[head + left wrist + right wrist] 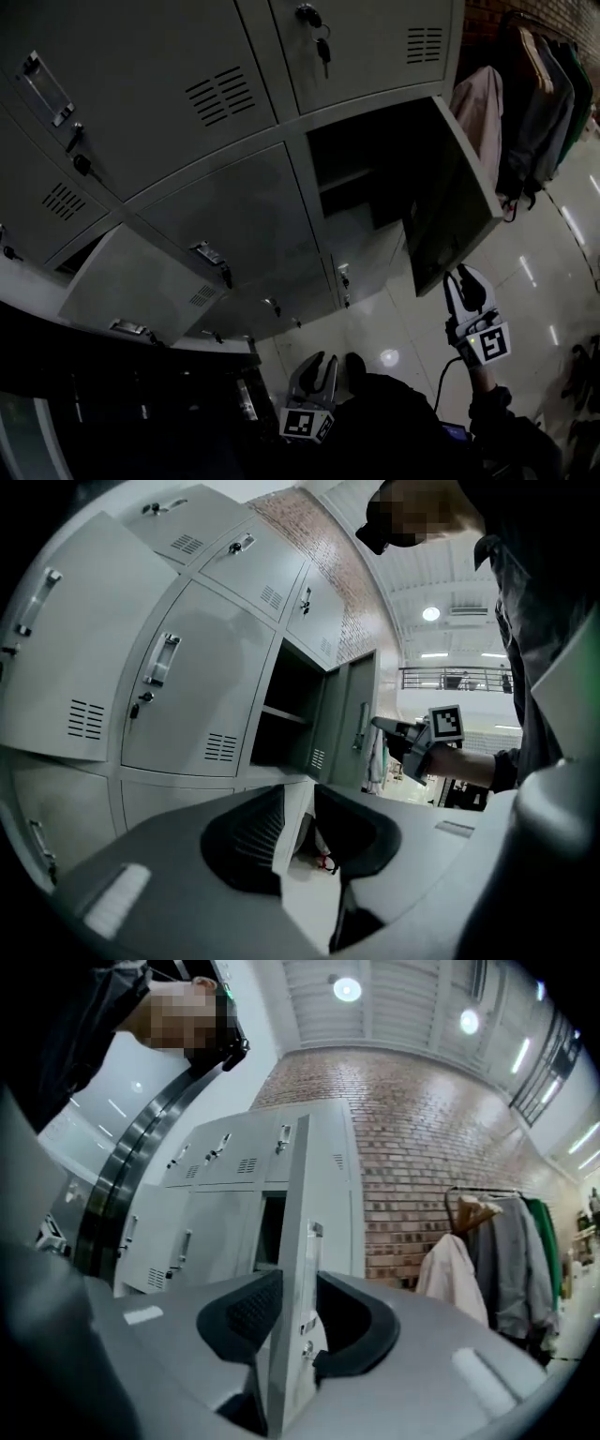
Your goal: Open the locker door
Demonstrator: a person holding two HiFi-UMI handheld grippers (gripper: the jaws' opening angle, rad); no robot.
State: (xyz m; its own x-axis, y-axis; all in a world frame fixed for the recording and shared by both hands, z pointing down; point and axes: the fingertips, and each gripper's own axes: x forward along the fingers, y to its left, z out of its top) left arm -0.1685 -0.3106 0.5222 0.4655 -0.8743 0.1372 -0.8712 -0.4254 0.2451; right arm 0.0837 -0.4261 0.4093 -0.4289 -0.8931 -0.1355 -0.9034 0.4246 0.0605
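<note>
The grey locker door (461, 192) stands swung open to the right of its dark compartment (361, 173), which holds a shelf. My right gripper (466, 284) hovers just below the door's lower corner. In the right gripper view the door's edge (298, 1232) stands upright in the gap of the right gripper (298, 1321), whose jaws stay wide apart. My left gripper (319, 367) hangs low near the person's body, open and empty. The left gripper view shows the open door (352, 719) with the right gripper (398, 735) beside it, and the left gripper (298, 827) with only floor between its jaws.
Closed lockers fill the wall; one above has keys (322, 49) hanging in its lock. A lower-left door (141, 281) hangs ajar. Coats (525, 94) hang on a rack to the right by a brick wall (412, 1147). Shiny tiled floor (394, 328) lies below.
</note>
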